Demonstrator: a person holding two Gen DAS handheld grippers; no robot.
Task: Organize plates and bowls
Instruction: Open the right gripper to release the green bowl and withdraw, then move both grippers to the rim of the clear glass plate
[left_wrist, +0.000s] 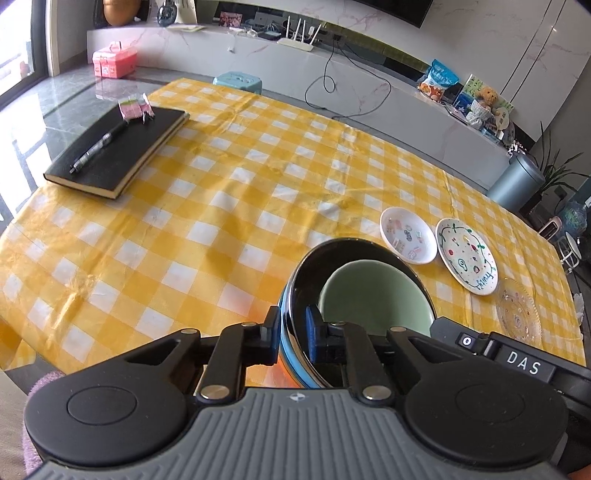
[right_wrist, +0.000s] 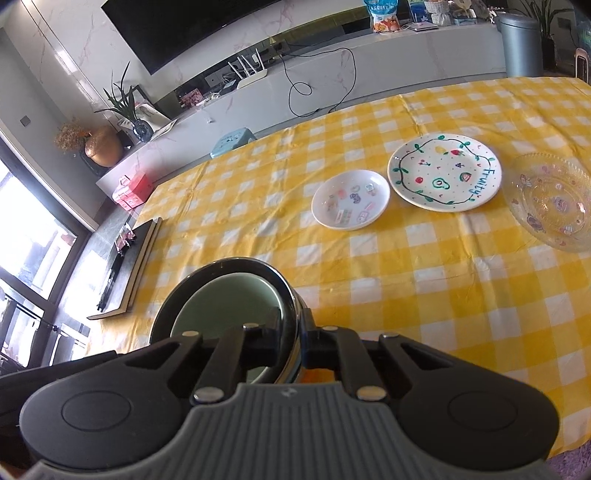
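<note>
A dark bowl with a black inside and a blue-and-orange outside stands on the yellow checked tablecloth, and a pale green bowl is nested in it. My left gripper is shut on its left rim, one pad inside and one outside. My right gripper is shut on the opposite rim of the same dark bowl, beside the green bowl. Beyond lie a small white sticker plate, a white "fruity" plate and a clear glass plate, side by side.
A black notebook with a pen on it lies at the table's far left. A blue stool stands past the far edge, and a pink box sits on the floor. A low white cabinet runs along the wall.
</note>
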